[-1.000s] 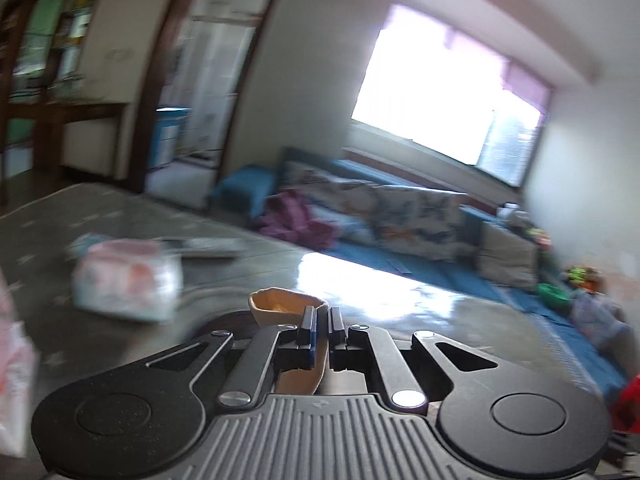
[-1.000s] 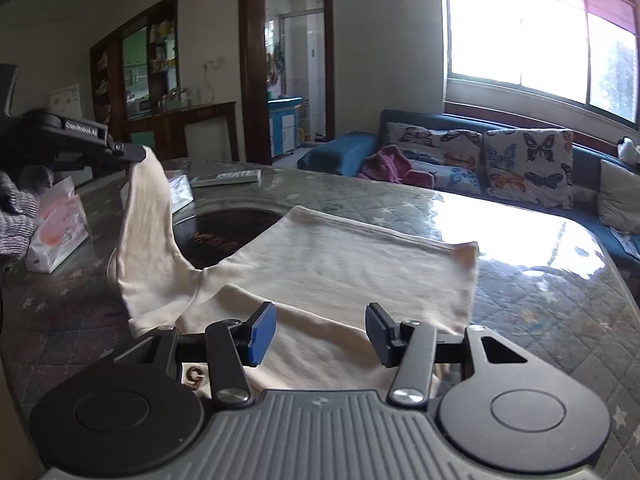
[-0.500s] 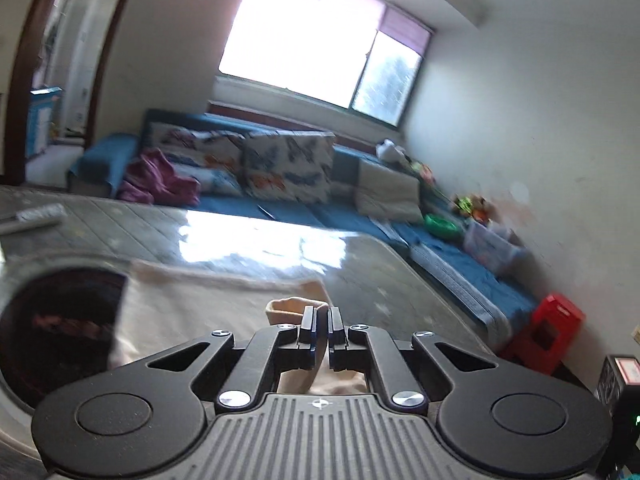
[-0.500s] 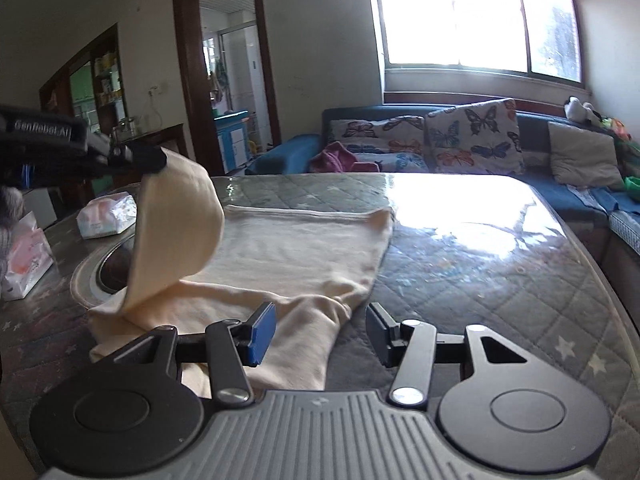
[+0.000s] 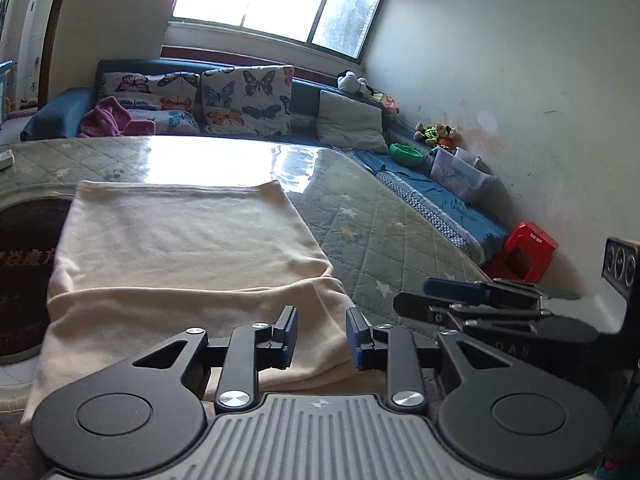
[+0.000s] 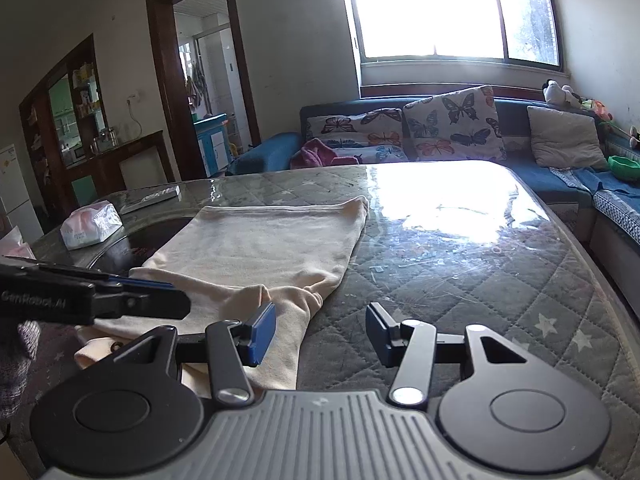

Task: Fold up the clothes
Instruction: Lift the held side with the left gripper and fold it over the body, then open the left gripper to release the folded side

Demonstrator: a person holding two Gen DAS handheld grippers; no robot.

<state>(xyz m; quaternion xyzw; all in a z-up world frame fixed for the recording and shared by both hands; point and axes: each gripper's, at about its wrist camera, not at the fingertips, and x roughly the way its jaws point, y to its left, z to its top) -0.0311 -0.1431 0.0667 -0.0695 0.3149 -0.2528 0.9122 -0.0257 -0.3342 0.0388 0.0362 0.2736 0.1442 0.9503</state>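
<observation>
Sunlight from the big window falls on the counter (image 6: 460, 264), which has a quilted cover under a shiny sheet. On it lies the cream garment (image 5: 188, 248), flat, with one part already folded over the near side.

The left tool (image 5: 321, 338) has just been opening its jaws; they stand a little apart above the folded edge and nothing is between them. The right tool (image 6: 321, 334) is wide open and empty, with its left finger over the edge of the garment and its right finger over the bare cover.

I think the danger is that the loose fold slides or springs open, because the sheet looks slippery and the cloth is soft. A finger could also catch the edge when it pulls away and drag the layer.

A tissue pack (image 6: 91, 225) and a remote (image 6: 154, 198) lie well apart from the garment, on the far left. The two tools are near each other and could bump.
</observation>
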